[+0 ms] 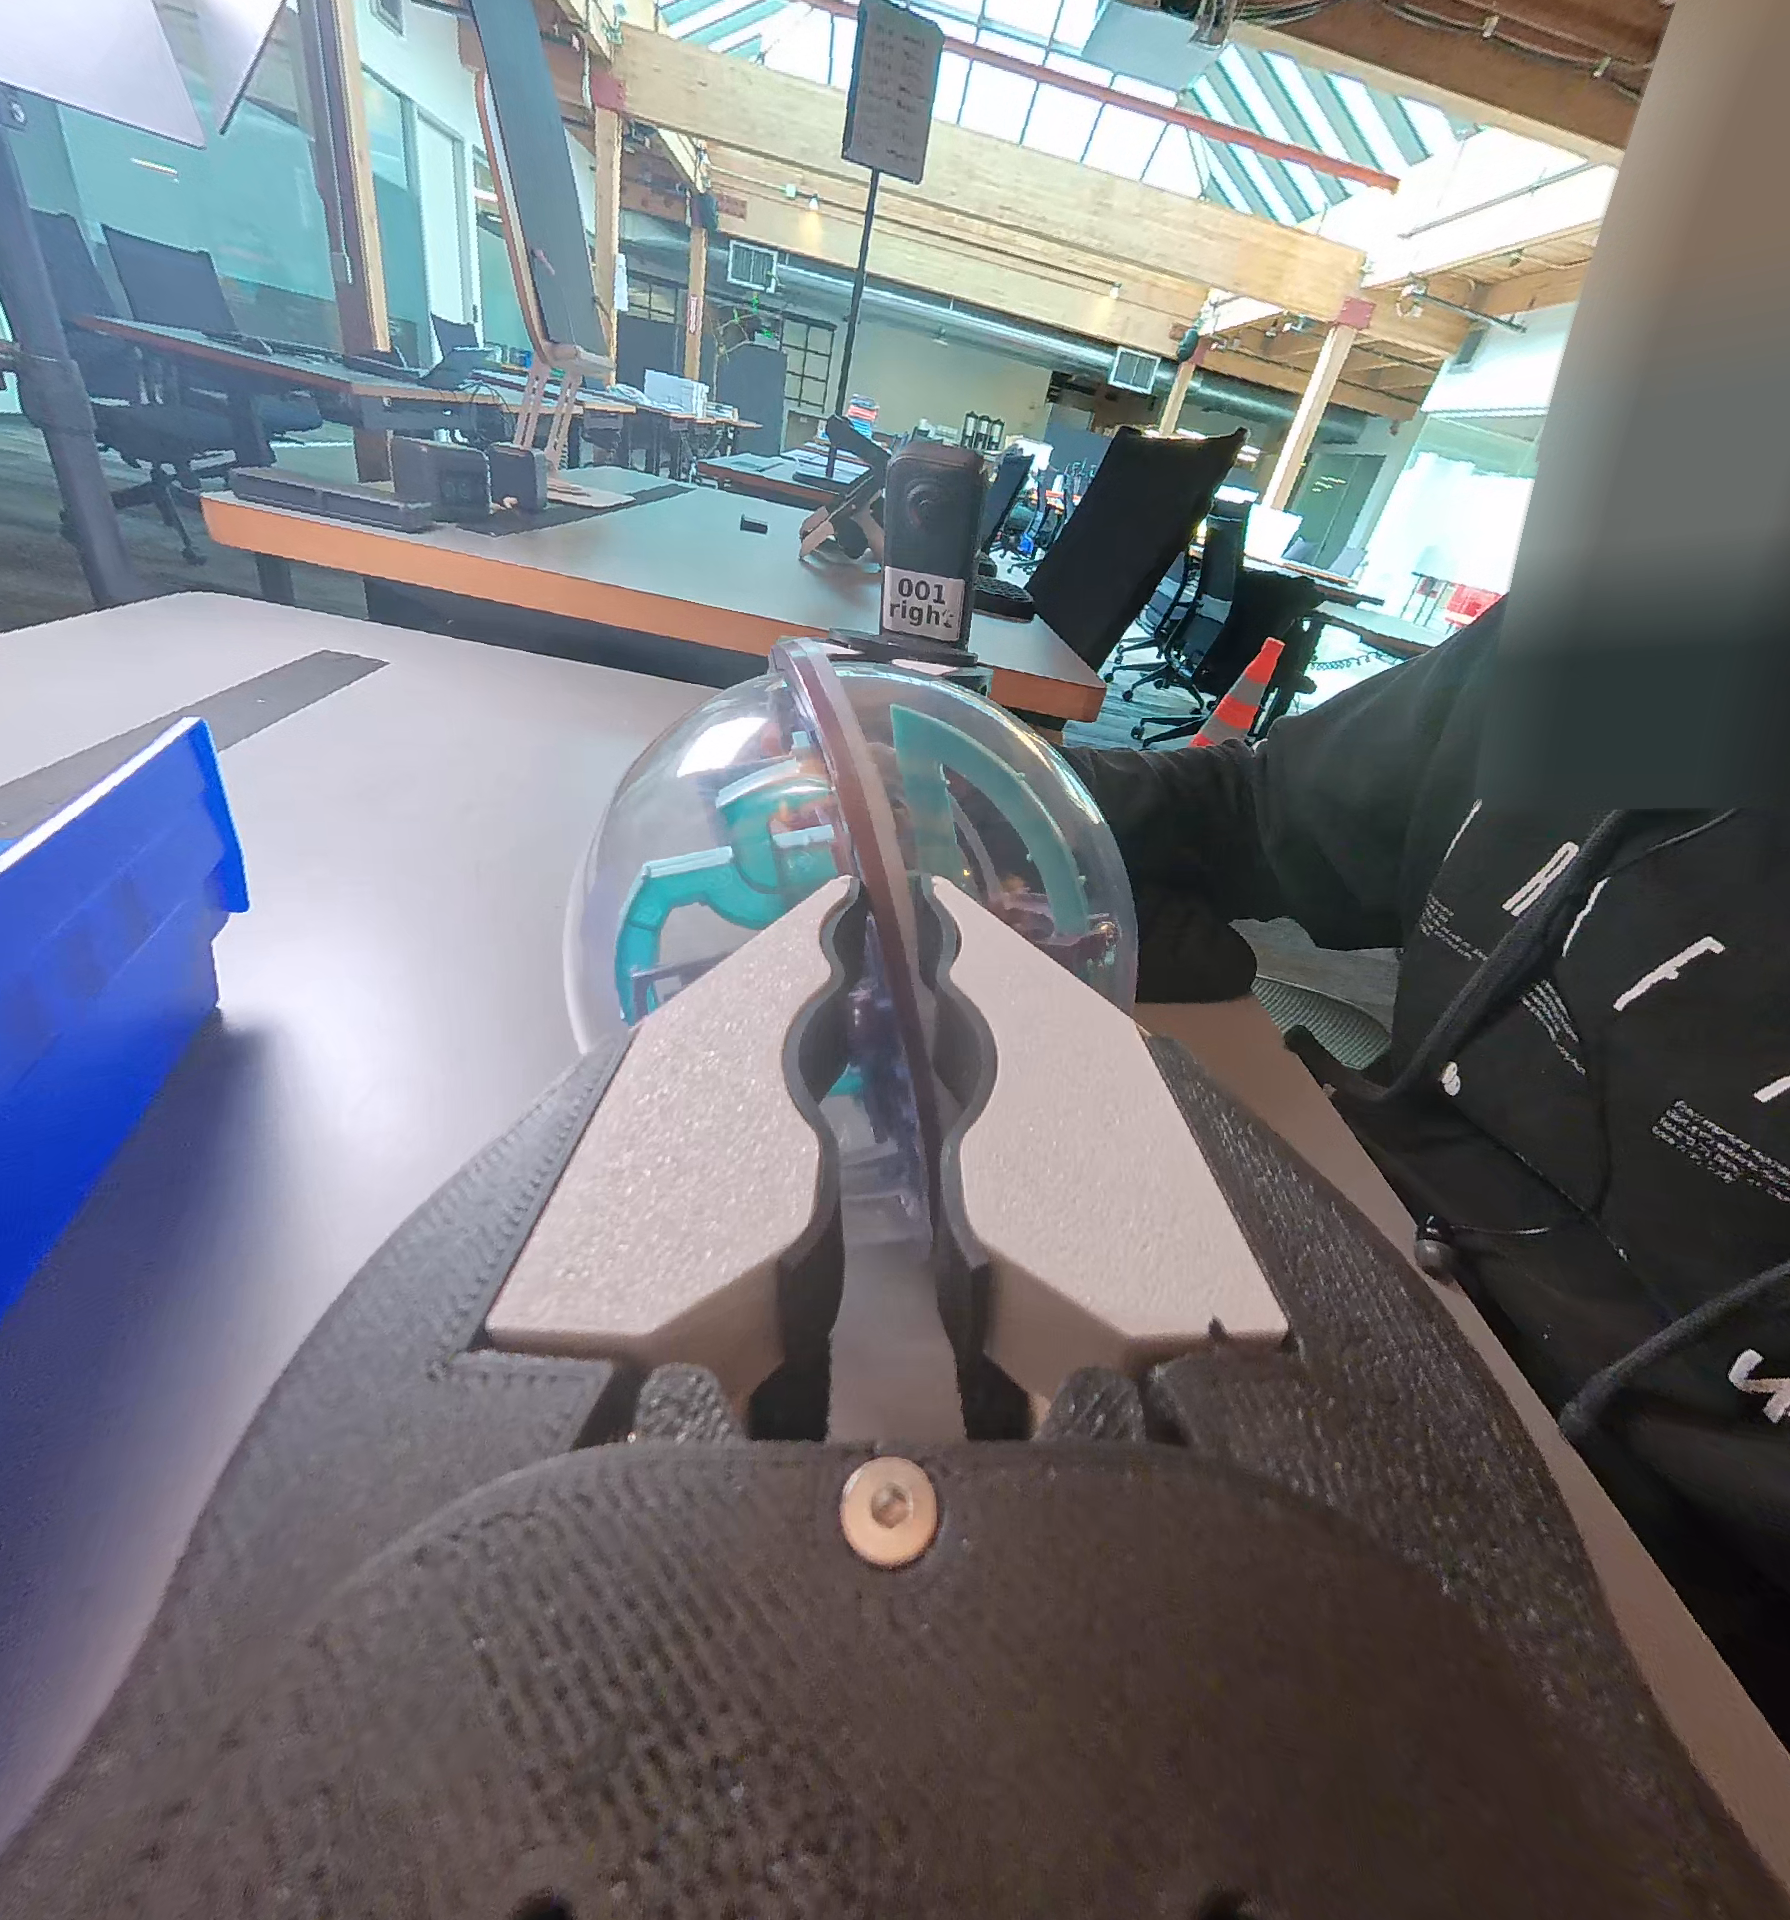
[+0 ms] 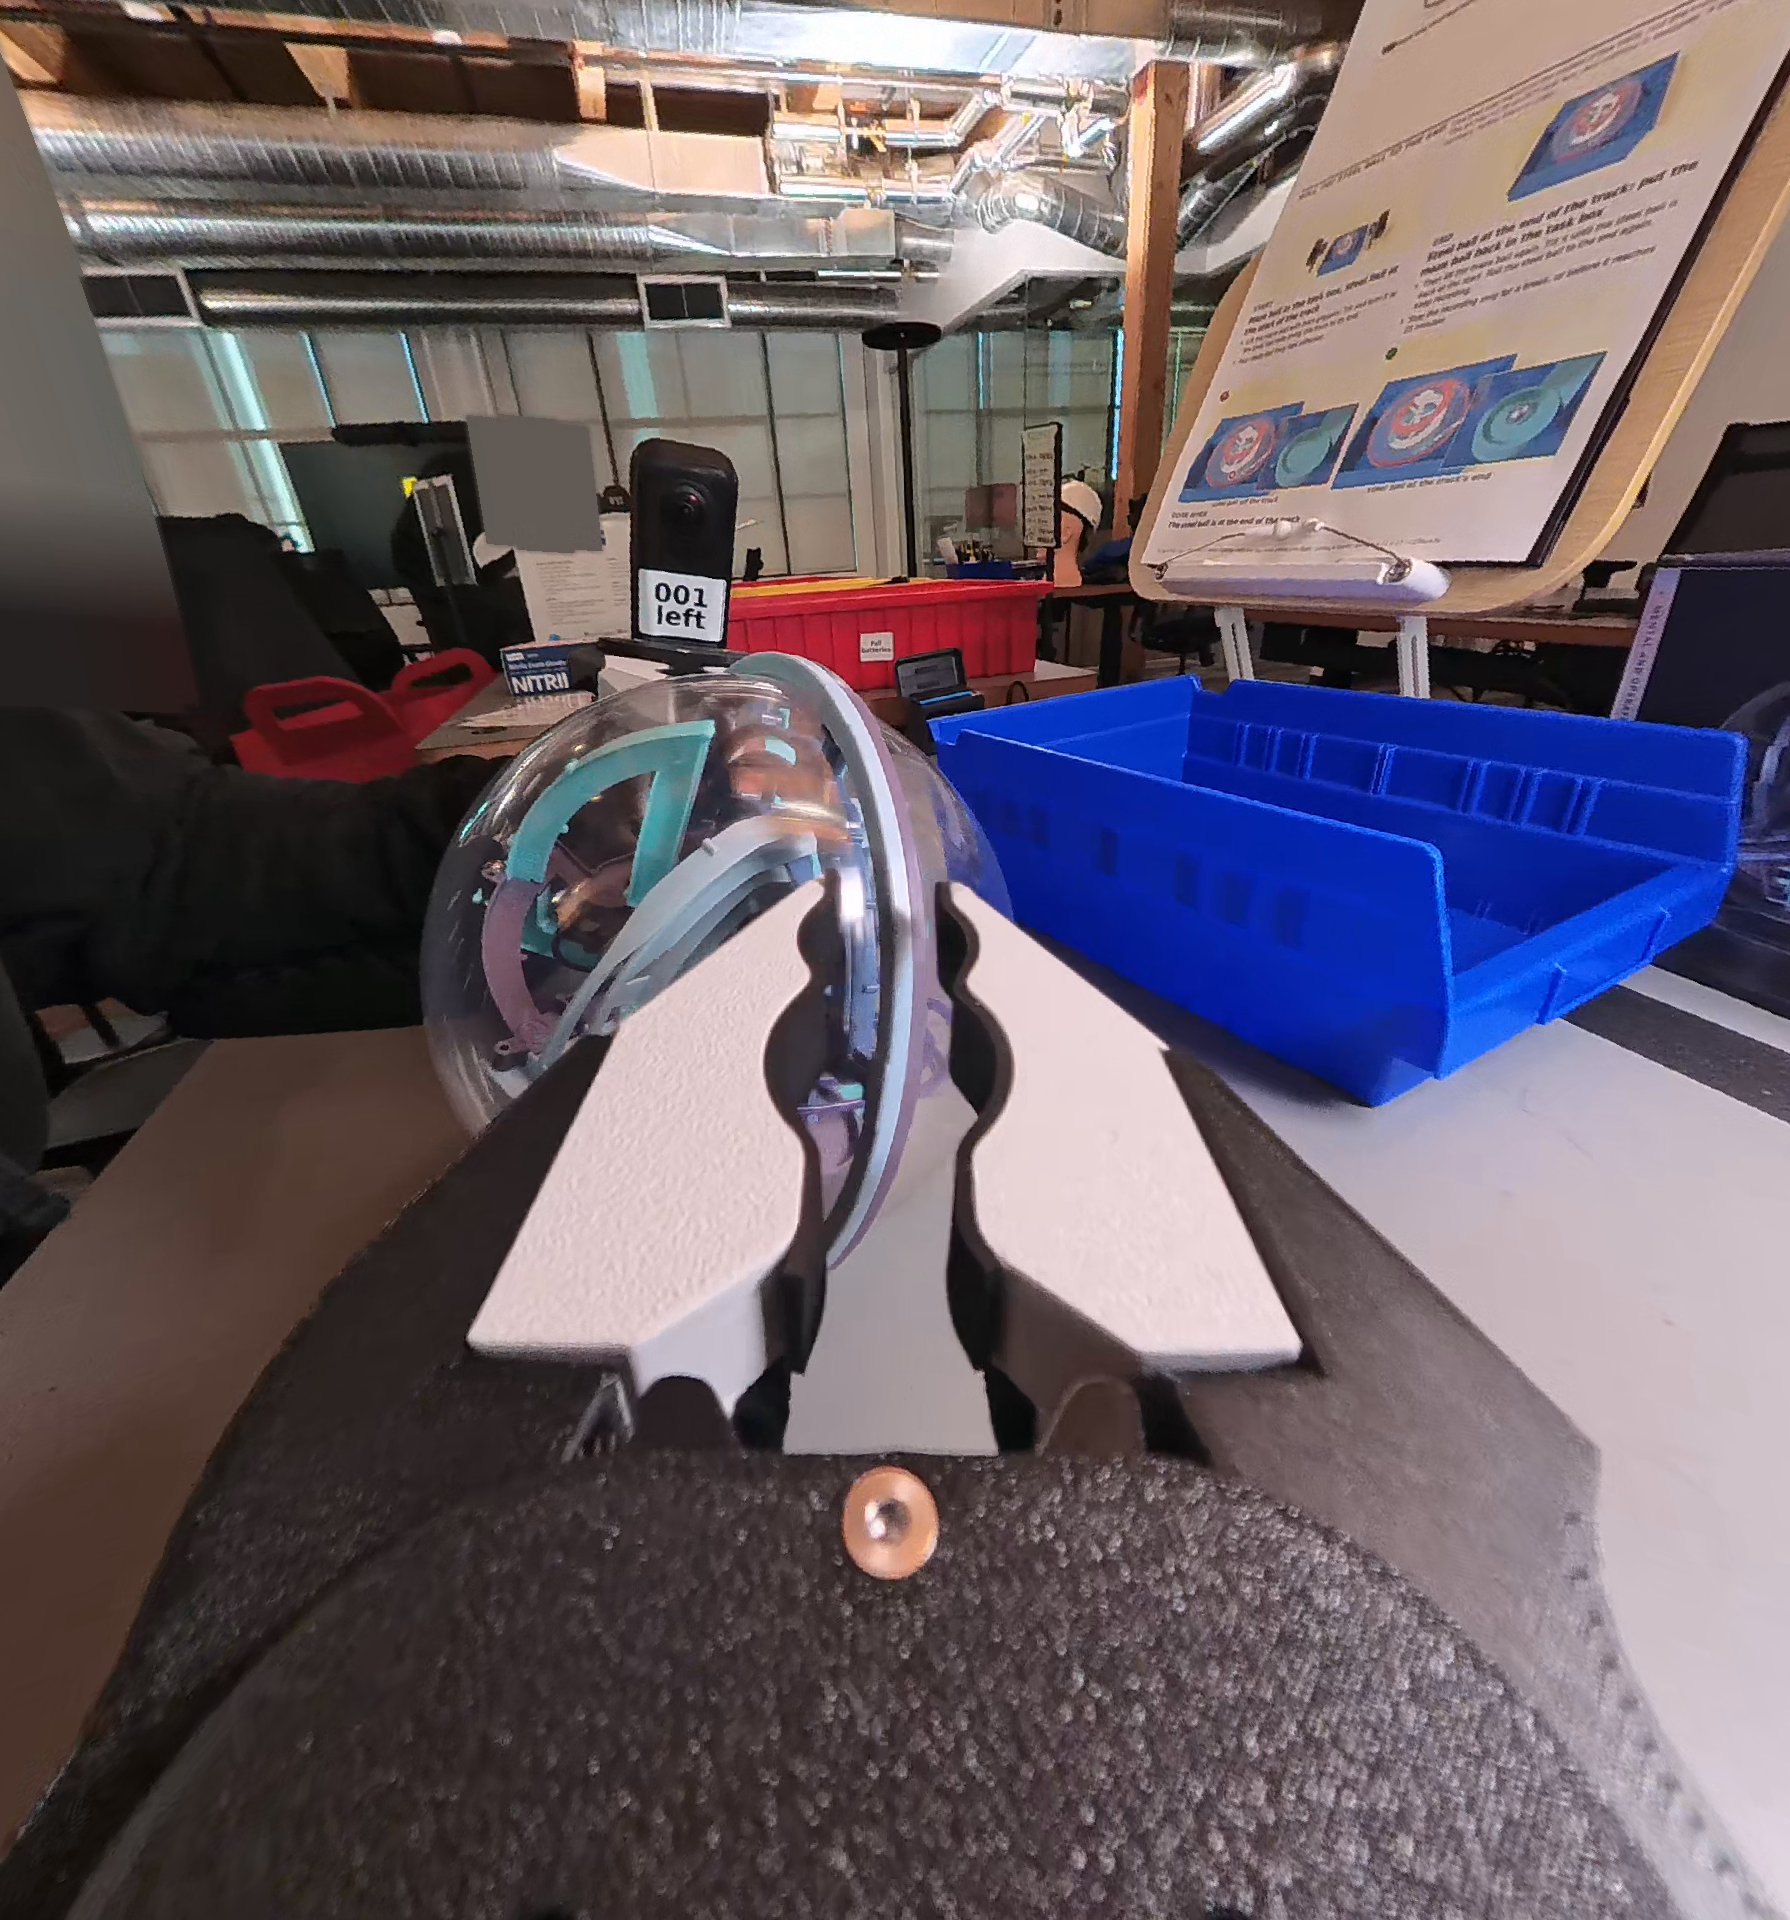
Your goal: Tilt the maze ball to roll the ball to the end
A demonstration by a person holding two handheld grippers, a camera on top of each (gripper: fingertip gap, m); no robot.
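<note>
The maze ball point(image 1: 725, 862) is a clear sphere with teal and purple tracks inside and a dark rim point(image 1: 849, 748) around its middle. My left gripper point(image 1: 896, 894) is shut on that rim at the ball's near side. In the right wrist view the ball point(image 2: 610, 862) sits in front of my right gripper point(image 2: 886, 894), on the opposite side. Its rim point(image 2: 875, 758) passes between the fingers with a gap to each pad, so this gripper is open. I cannot make out the small ball inside. Each view shows the other gripper's camera behind the sphere point(image 1: 927, 540) point(image 2: 681, 540).
A blue bin point(image 1: 70, 935) stands on the grey table point(image 1: 403, 831), to the left in the left view and to the right in the right view point(image 2: 1338, 862). A person's black sleeve point(image 1: 1234, 831) is beside the ball. An instruction board point(image 2: 1442, 312) stands behind the bin.
</note>
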